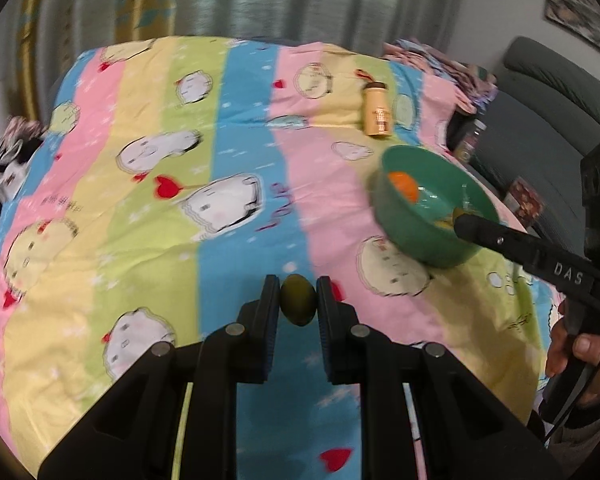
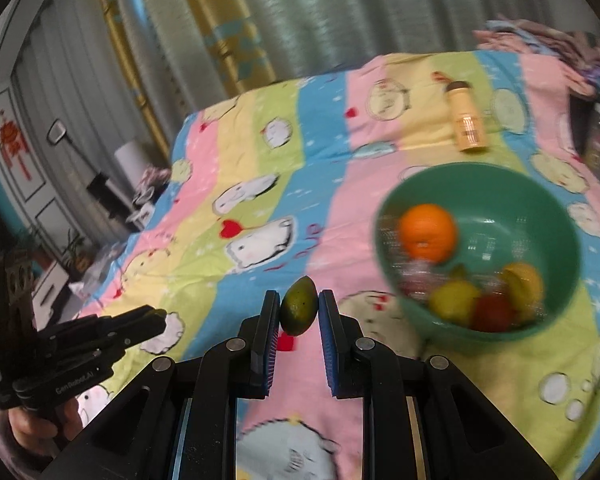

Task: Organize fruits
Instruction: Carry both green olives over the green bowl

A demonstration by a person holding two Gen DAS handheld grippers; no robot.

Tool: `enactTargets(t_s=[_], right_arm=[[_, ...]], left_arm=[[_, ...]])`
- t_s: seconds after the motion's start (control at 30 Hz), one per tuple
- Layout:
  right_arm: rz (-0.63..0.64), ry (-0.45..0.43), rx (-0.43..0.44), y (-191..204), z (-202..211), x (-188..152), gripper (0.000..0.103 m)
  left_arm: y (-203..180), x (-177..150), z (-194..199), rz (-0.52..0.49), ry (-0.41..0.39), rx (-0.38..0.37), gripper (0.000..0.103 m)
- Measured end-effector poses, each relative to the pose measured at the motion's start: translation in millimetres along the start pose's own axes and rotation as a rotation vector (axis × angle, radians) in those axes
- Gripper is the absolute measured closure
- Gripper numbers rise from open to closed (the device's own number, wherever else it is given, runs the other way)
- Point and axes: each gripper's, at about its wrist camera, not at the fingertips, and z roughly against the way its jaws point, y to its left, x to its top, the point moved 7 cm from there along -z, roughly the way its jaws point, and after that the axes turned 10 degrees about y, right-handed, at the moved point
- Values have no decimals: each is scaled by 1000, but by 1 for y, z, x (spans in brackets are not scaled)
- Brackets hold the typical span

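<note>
Gripping one small green oval fruit (image 1: 297, 300) each (image 2: 299, 306), left gripper (image 1: 298, 300) and right gripper (image 2: 299, 308) are clamped near the round green plastic bowl (image 2: 548, 196).

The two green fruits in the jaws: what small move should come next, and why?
Probably carry the right gripper the rest of the way over the green bowl and let go there. Its jaws are shut on a green fruit, and the bowl already holds an orange and other fruit. The left gripper, also holding a green fruit, can follow.

Left gripper (image 1: 298, 300), right gripper (image 2: 299, 308): clamped
</note>
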Motion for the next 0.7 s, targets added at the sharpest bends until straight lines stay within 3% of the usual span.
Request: enactTargets(t_s=[0.43, 0.7], right_arm=[[-66, -72, -38, -57, 33, 5, 81], [-91, -95, -67, -84, 43, 9, 81]], left_arm=[[-94, 56, -31, -159, 0, -32, 85], [-129, 75, -57, -223, 18, -31, 85]])
